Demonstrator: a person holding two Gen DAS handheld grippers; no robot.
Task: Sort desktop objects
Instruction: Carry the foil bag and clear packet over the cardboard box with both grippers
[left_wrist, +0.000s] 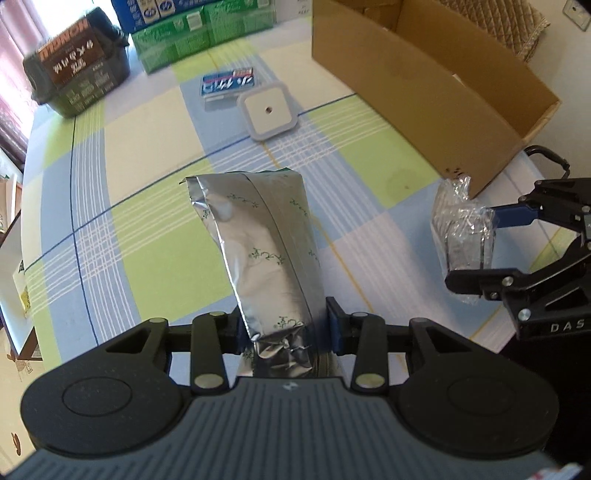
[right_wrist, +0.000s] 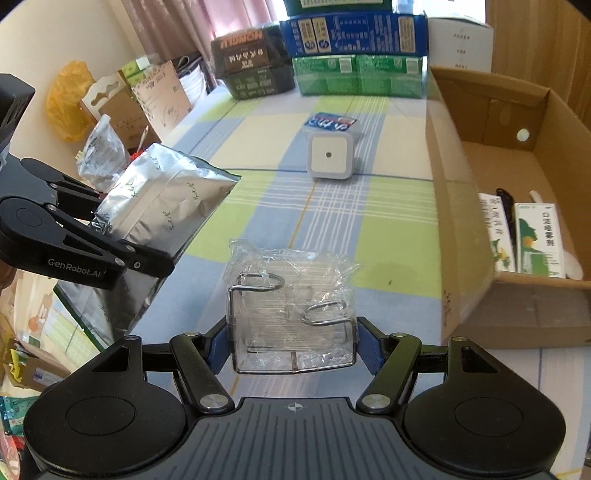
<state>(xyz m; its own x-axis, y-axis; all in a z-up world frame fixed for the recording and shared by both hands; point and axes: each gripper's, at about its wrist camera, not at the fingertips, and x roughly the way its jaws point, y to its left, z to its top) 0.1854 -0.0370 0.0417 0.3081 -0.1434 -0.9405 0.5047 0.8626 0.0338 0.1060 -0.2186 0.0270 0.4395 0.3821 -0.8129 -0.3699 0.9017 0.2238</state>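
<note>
Pouch (left_wrist: 266, 254) clamped in left claw (left_wrist: 284, 328); wrapped rack (right_wrist: 291, 314) clamped in right claw (right_wrist: 293, 339). Advise carrying both level over box (right_wrist: 517, 295) wall before release.

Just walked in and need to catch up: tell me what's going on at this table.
A person is sorting desk clutter with two tools. The left hand-held gripper is shut on a silver foil pouch; the right hand-held gripper is shut on a plastic-wrapped wire rack. Both items are off the checked tablecloth. The cardboard box to the right already holds a few small cartons. A white square device and a blue-labelled case remain on the table.
</note>
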